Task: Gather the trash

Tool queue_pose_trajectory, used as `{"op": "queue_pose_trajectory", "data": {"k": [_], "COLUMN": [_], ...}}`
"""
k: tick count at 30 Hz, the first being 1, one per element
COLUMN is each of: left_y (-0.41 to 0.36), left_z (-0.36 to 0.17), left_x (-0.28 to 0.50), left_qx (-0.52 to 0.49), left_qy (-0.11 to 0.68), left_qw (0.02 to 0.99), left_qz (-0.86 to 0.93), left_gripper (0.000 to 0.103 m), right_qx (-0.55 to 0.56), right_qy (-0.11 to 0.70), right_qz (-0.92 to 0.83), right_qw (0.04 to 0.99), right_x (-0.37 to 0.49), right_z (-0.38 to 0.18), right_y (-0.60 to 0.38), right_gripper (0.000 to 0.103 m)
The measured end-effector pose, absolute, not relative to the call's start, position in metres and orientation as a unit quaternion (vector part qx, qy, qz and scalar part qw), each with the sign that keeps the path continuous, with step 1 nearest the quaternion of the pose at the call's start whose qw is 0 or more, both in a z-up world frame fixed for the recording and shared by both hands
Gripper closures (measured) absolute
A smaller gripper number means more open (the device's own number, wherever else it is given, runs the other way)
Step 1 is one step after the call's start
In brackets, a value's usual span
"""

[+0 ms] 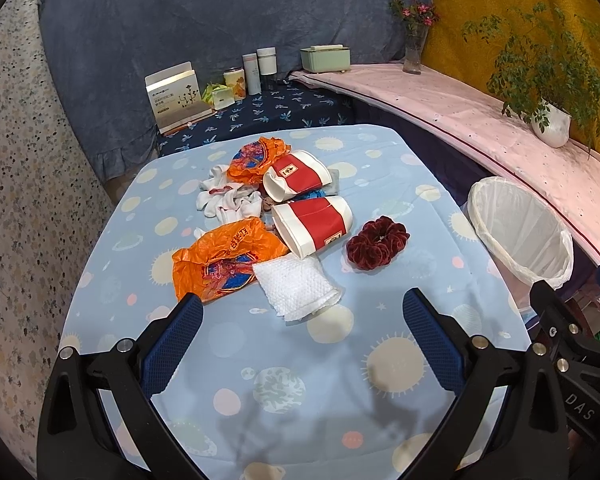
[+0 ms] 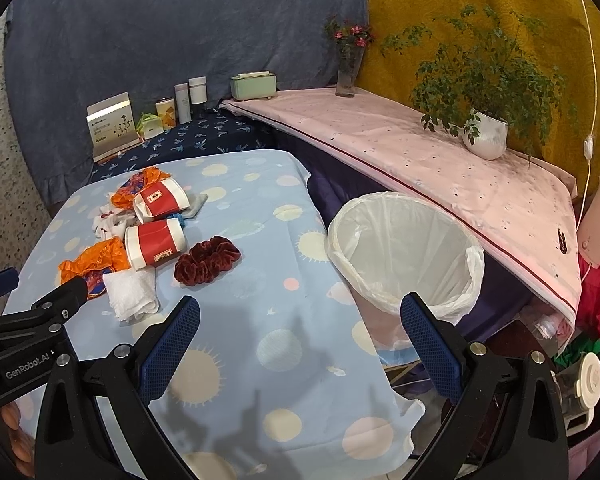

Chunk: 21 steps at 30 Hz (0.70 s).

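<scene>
A pile of trash lies on the blue patterned table (image 1: 284,364): two red-and-white paper cups on their sides (image 1: 312,224) (image 1: 298,176), two crumpled orange plastic bags (image 1: 224,260) (image 1: 256,160), a folded white tissue (image 1: 296,286) and crumpled white paper (image 1: 228,196). A dark red scrunchie (image 1: 376,242) lies to their right. My left gripper (image 1: 302,320) is open and empty, just in front of the tissue. My right gripper (image 2: 300,320) is open and empty, over the table's right edge, near the white-lined trash bin (image 2: 404,252). The bin also shows in the left wrist view (image 1: 520,232).
A pink-covered shelf (image 2: 420,160) runs along the right with a potted plant (image 2: 484,136) and a flower vase (image 2: 348,68). Boxes, jars and a green container (image 1: 326,58) stand at the back. Clutter lies on the floor right of the bin.
</scene>
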<state>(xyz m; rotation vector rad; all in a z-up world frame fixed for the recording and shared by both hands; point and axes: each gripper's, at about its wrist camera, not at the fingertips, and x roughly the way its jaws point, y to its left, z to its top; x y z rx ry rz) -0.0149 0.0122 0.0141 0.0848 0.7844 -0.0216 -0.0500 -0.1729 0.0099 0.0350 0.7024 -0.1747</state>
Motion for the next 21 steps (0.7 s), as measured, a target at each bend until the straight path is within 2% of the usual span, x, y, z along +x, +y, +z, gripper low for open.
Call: {"op": "queue_pose_trajectory", "data": {"k": [21], "left_y": [0.033], "left_z": [0.000], "left_x": [0.000], "left_qx": [0.035], "left_qy": [0.376], "left_qw": [0.926], "left_qz": [-0.012], "left_gripper": [0.007], "right_qx": [0.027], "right_qy": [0.330], "right_qz": [-0.096], "right_qw": [0.939], "right_x": [-0.044], "right_z": [0.006], "right_y": [-0.162], "right_gripper": [0.007]}}
